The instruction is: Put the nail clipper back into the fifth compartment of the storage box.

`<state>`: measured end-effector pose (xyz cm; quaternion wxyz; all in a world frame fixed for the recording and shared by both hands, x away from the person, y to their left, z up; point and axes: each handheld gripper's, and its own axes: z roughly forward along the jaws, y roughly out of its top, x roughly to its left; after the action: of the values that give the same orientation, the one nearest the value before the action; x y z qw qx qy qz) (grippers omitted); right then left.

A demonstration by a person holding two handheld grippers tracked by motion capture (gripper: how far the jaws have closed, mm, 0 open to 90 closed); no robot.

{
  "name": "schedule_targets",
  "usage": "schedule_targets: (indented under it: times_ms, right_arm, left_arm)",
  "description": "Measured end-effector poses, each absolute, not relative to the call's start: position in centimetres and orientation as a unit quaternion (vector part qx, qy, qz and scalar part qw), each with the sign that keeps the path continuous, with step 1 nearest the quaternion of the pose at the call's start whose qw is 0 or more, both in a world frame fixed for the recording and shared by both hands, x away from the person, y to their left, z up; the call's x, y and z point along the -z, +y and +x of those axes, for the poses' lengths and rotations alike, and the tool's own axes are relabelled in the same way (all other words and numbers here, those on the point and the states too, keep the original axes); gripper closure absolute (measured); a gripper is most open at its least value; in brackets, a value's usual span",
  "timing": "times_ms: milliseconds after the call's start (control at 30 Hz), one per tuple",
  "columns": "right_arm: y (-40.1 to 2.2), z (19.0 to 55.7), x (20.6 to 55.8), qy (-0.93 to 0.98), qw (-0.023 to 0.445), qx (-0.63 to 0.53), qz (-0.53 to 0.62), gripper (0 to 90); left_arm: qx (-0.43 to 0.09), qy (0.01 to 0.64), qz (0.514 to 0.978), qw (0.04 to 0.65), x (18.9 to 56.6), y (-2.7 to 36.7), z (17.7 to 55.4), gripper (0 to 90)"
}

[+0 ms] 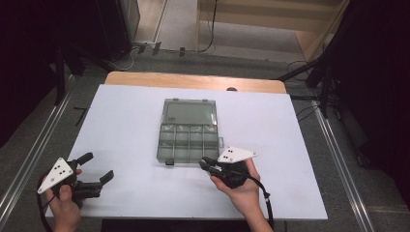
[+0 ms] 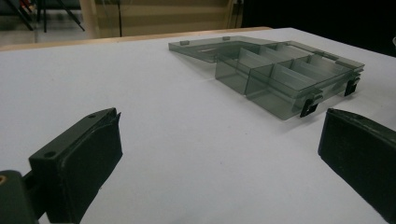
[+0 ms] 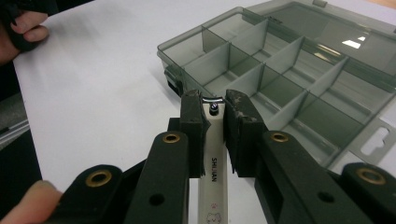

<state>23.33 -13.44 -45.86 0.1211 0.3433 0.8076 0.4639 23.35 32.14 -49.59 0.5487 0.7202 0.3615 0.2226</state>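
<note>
A smoke-grey clear organiser box (image 1: 188, 141) lies open at the table's middle, its lid (image 1: 188, 112) folded back flat and its divided compartments looking bare. My right gripper (image 1: 207, 164) hovers just off the box's near right corner. In the right gripper view the right gripper (image 3: 215, 100) is shut on a cream nail clipper (image 3: 212, 173), whose metal tip points at the box (image 3: 280, 70). My left gripper (image 1: 100, 166) rests at the near left of the table. In its own view the left gripper (image 2: 220, 116) stands open, nothing between its jaws, with the box (image 2: 280, 74) ahead to the right.
The white tabletop (image 1: 125, 125) has free room around the box. A wooden edge (image 1: 193, 79) runs along the far side. Dark stands and cables sit on the floor beyond. A hand (image 3: 21, 28) shows at the upper left of the right gripper view.
</note>
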Motion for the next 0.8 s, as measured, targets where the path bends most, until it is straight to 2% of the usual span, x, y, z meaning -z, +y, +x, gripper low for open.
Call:
schedule_targets:
  times_ms: [267, 800]
  right_arm:
    - [-12.5, 24.0, 45.8, 0.801, 0.115, -0.479, 0.34, 79.8]
    - [-9.8, 25.3, 45.2, 0.779, 0.131, -0.512, 0.337, 79.8]
  left_arm:
    - [-0.222, 0.36, 0.72, 0.55, 49.6, 32.2, 23.3, 0.0]
    - [-0.222, 0.36, 0.72, 0.551, 49.6, 32.2, 23.4, 0.0]
